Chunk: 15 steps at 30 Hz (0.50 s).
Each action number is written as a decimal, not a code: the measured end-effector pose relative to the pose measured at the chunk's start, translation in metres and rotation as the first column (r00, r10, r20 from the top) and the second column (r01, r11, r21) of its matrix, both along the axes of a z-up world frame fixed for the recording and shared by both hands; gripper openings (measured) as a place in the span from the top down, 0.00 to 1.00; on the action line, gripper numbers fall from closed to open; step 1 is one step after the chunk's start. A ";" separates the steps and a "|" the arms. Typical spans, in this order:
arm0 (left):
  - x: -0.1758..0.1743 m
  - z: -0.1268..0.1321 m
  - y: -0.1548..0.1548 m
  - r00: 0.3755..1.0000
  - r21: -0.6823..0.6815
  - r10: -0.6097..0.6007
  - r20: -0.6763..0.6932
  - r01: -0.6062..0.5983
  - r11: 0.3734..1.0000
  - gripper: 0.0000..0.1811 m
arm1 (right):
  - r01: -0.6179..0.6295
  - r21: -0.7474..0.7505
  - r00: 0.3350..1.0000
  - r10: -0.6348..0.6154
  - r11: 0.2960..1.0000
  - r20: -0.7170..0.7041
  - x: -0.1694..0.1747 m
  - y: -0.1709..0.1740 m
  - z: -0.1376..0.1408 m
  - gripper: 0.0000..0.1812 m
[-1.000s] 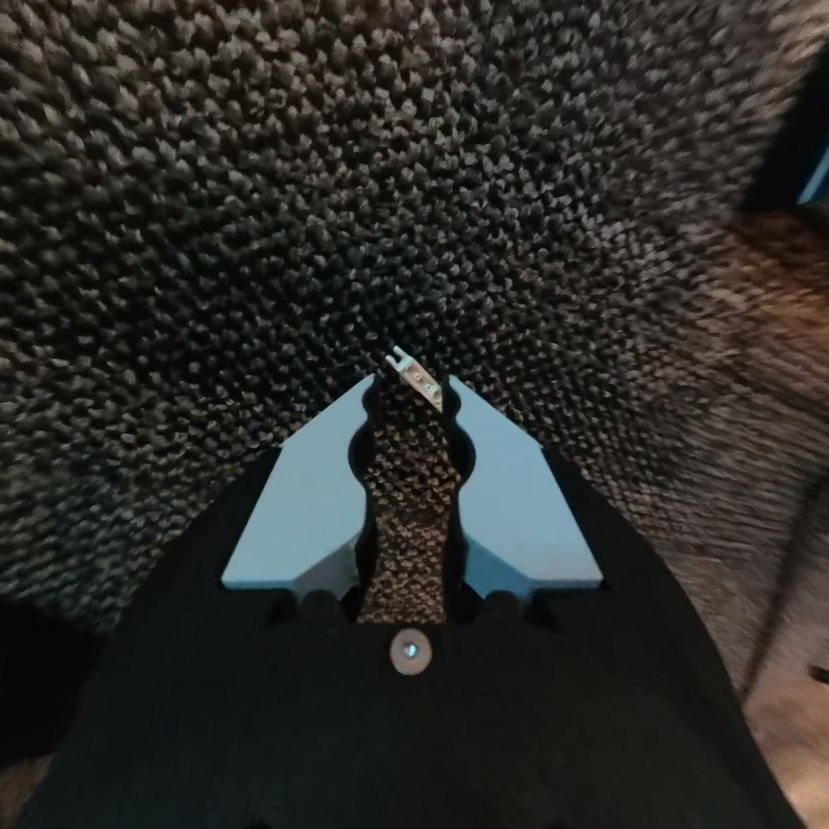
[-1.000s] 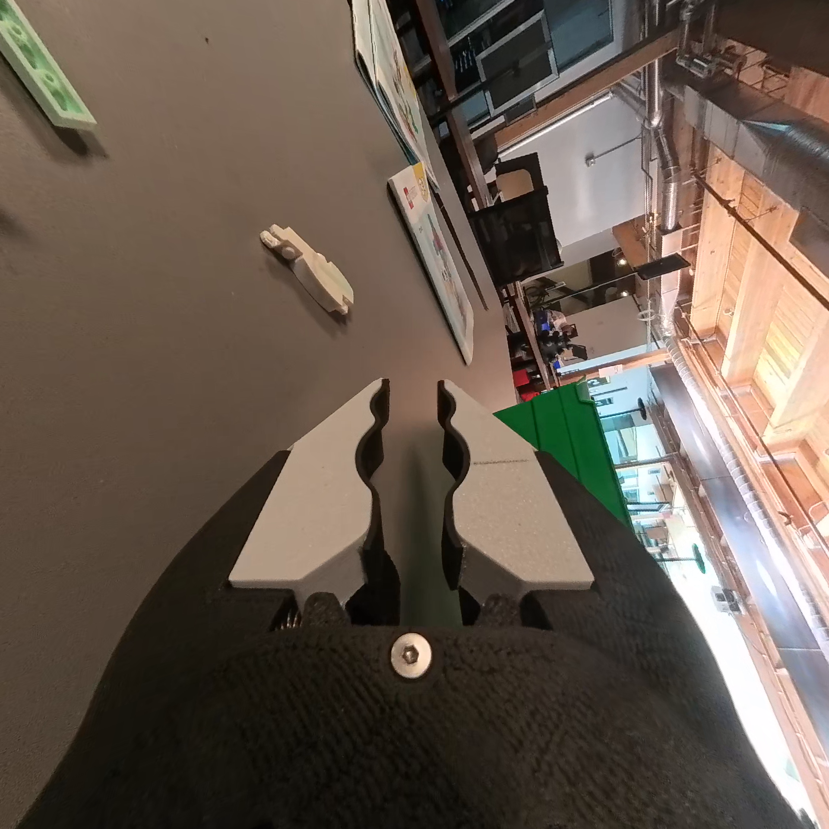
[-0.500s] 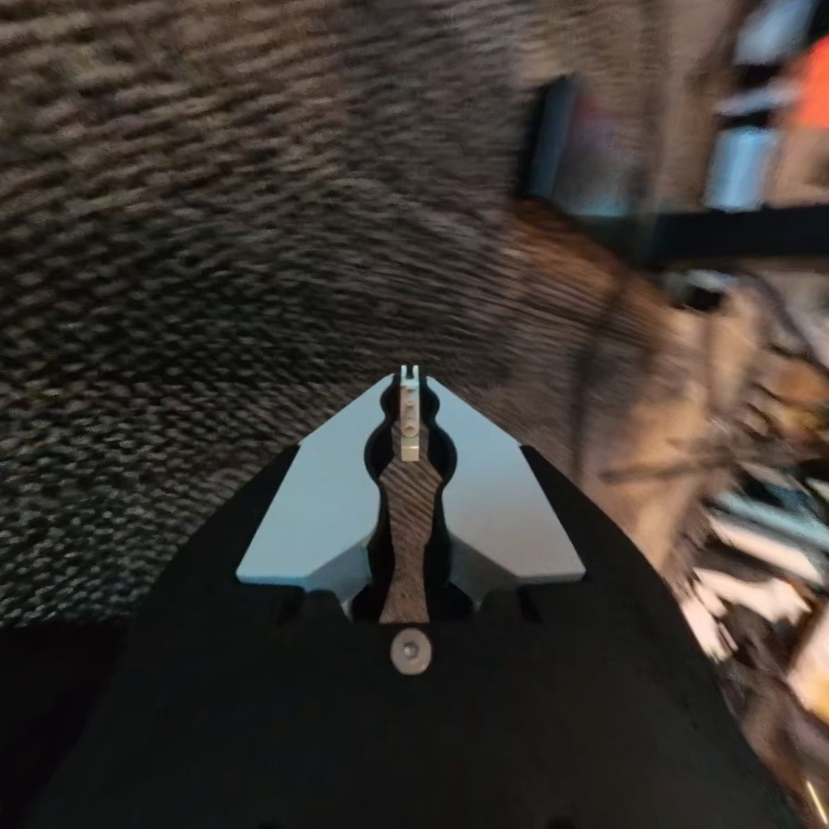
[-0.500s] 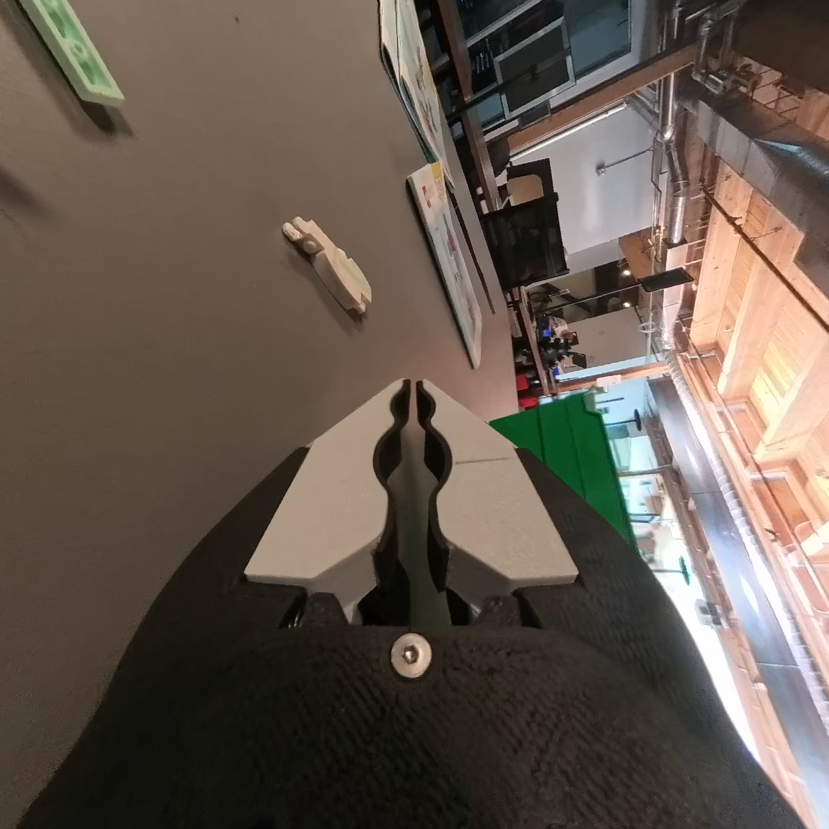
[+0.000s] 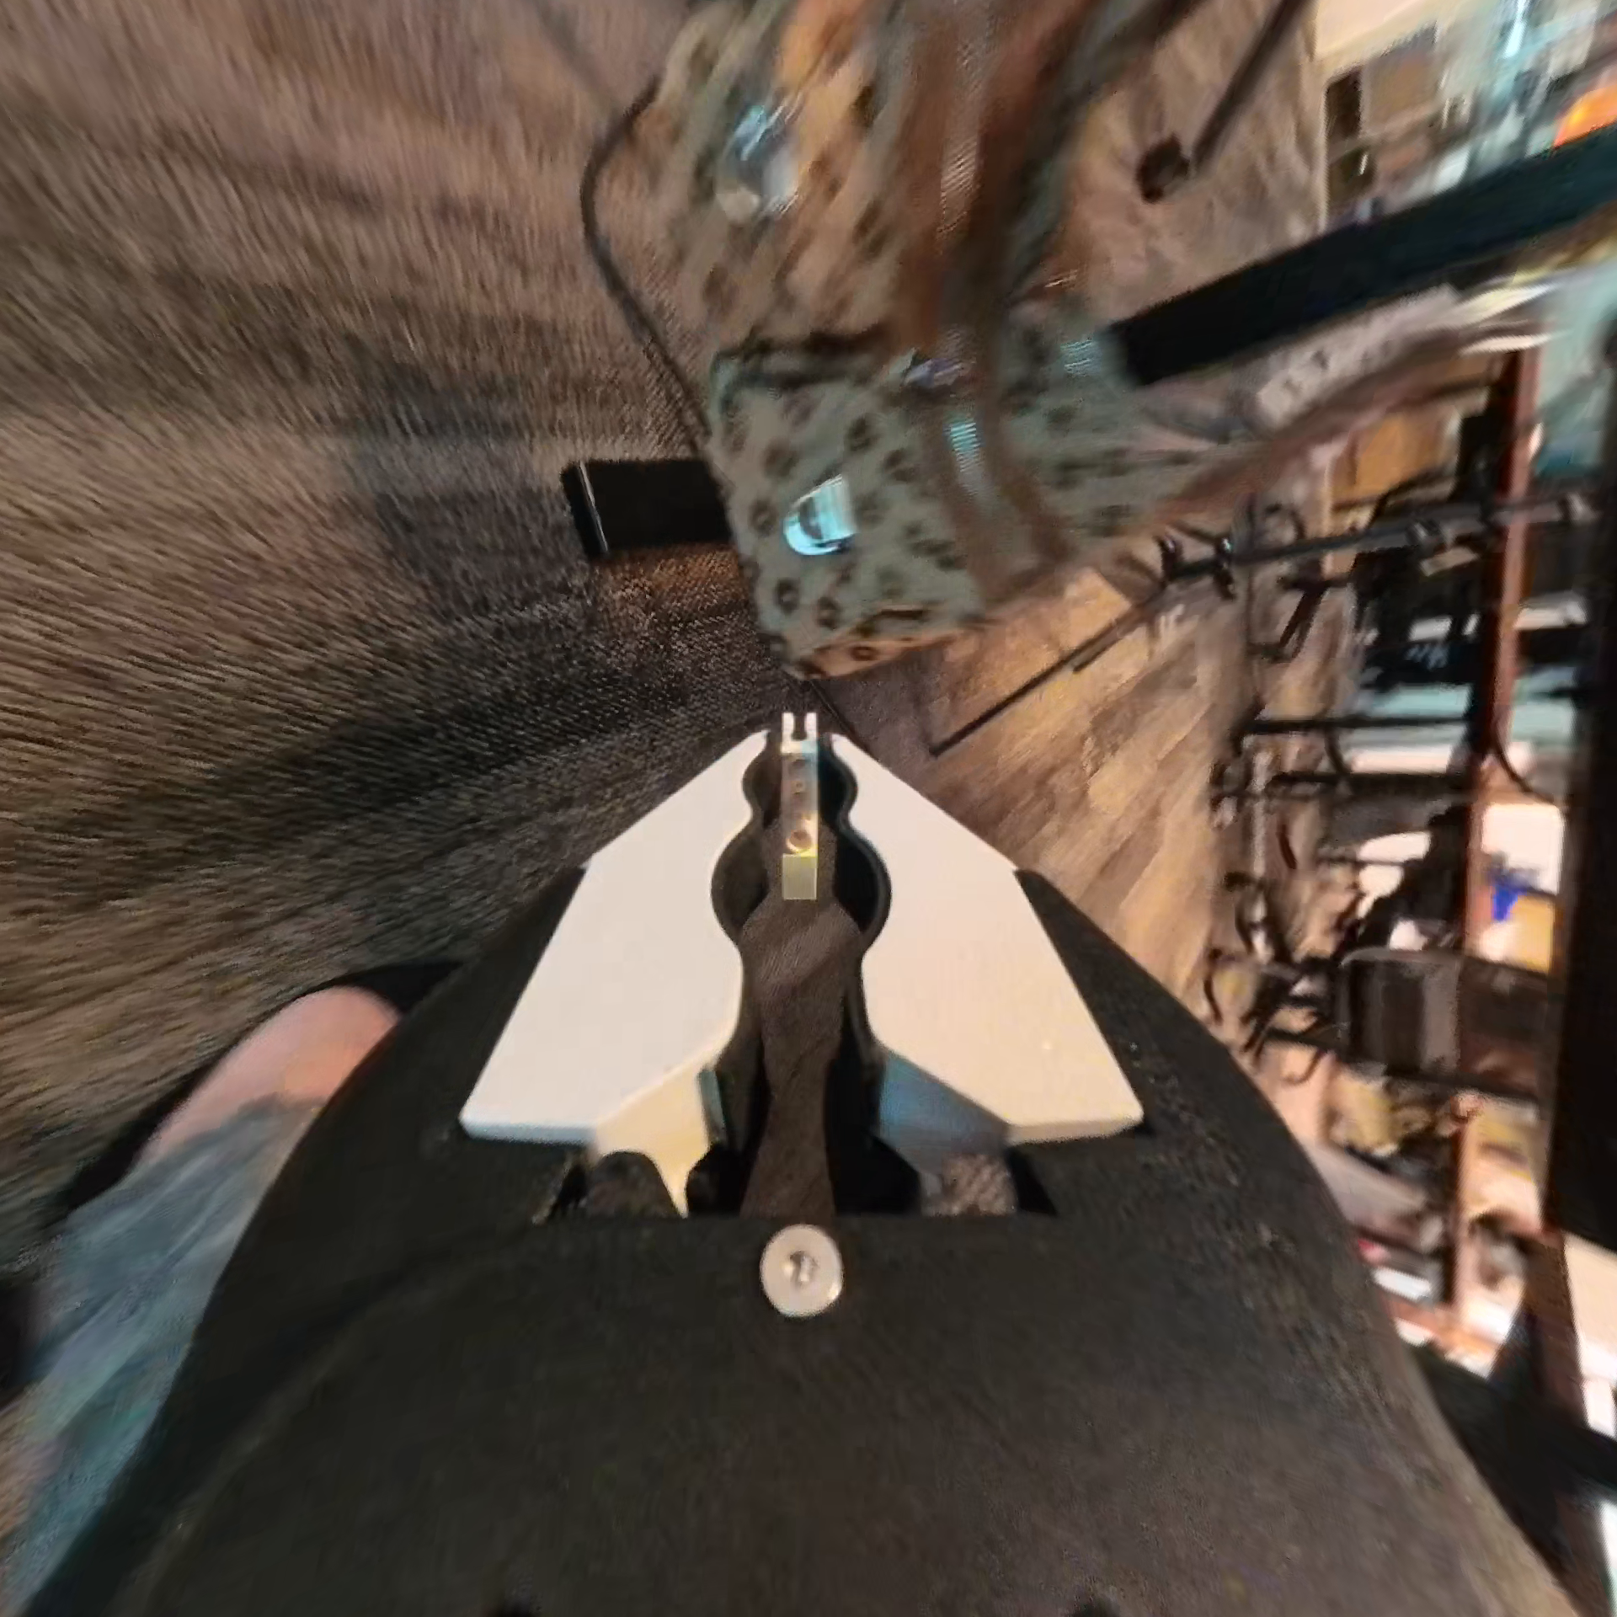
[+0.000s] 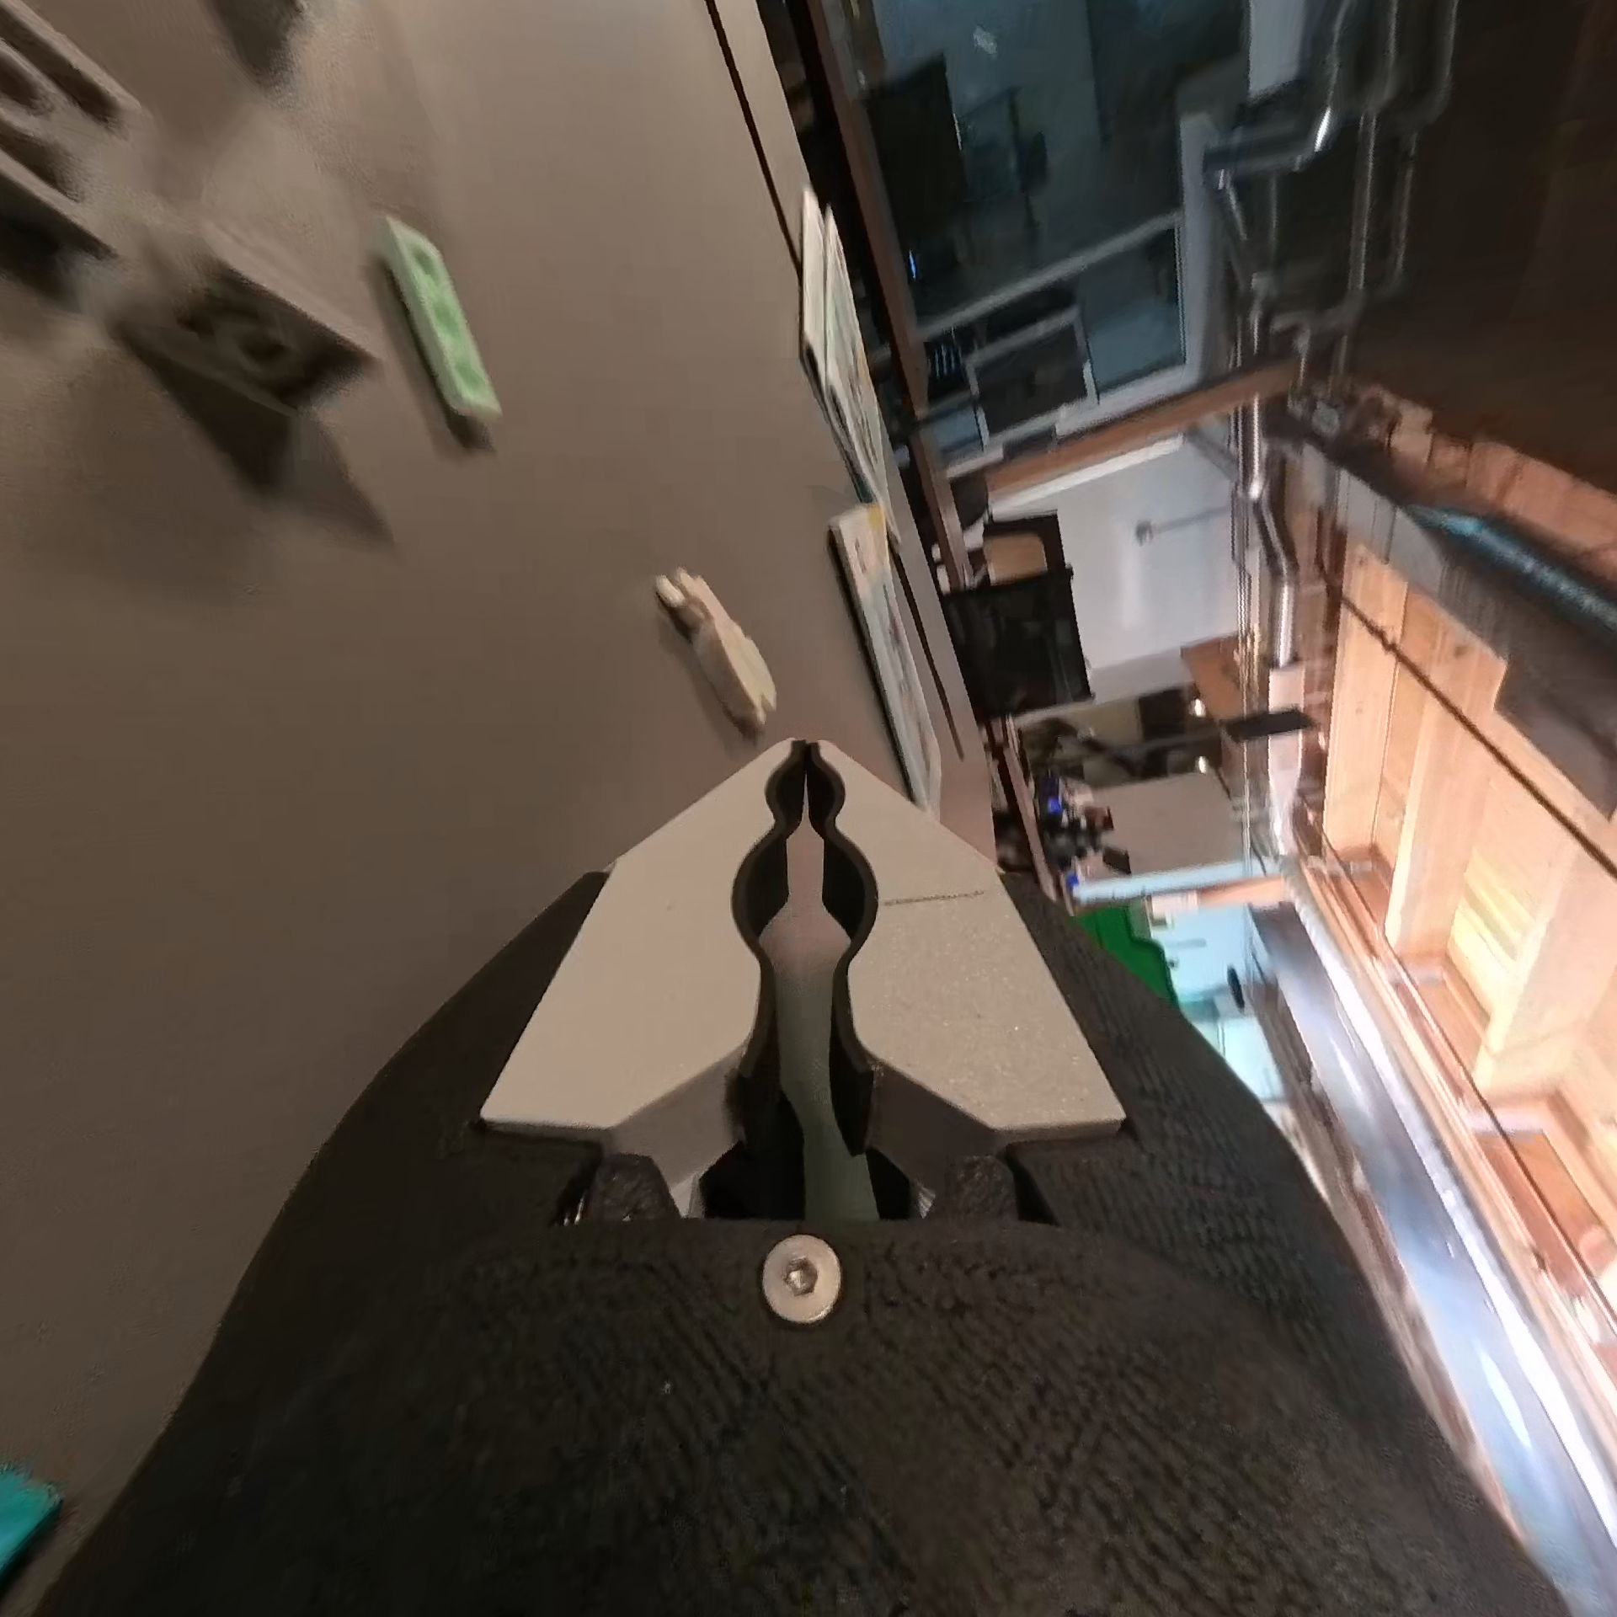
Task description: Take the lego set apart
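The left gripper (image 5: pixel 798 744) is pinching a thin white lego piece (image 5: pixel 799 809) between its fingertips, the piece standing edge-on in the narrow gap with its small forked end poking out past the tips. This view is smeared with motion; beyond the tips there is only grey carpet (image 5: pixel 262 525), a spotted bag (image 5: pixel 875 490) and wooden flooring, so the held piece is hanging over the floor rather than over the table.

The right gripper (image 6: pixel 805 752) is pressed together with nothing between its fingers, and it is hovering over the grey table (image 6: pixel 350 787). Loose parts are lying on that table: a white lego piece (image 6: pixel 717 652) just beyond the fingertips and close to the table's far edge, a green plate (image 6: pixel 442 337) further in, and blurred grey blocks (image 6: pixel 236 350) toward the near left corner. A printed booklet (image 6: pixel 888 647) is lying along the far edge.

Judging from this, the set is already largely in pieces, and the held part needs setting down with the others.

The main risk is dropping the thin piece. It is being held by a small area at the very tips, and a quick swing could twist it loose, sending it into the carpet where it would be hard to find. Opening the grip before the gripper is above the table would do the same. The right gripper, closed and close to the white piece, could also knock it off the far edge if it is swept sideways.
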State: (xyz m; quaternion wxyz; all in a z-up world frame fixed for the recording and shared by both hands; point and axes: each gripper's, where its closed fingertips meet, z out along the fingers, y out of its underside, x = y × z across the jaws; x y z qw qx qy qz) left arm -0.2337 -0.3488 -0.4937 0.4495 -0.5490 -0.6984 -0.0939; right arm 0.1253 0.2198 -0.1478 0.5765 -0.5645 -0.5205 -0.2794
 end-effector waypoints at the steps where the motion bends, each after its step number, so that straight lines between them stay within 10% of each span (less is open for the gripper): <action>1: 0.005 0.026 -0.010 1.000 -0.025 -0.027 -0.015 0.026 0.999 0.96 | -0.035 0.007 0.999 0.035 0.999 0.001 -0.006 -0.004 0.001 1.00; 8: 0.013 0.215 -0.048 0.965 -0.206 -0.187 -0.181 0.149 0.967 0.96 | -0.084 0.002 0.996 0.084 0.996 -0.032 -0.012 -0.010 0.004 0.97; 15: -0.002 0.401 0.048 0.738 -0.214 -0.412 -0.534 0.354 0.911 0.96 | -0.133 -0.045 0.986 0.127 0.990 -0.106 -0.019 -0.010 0.008 0.92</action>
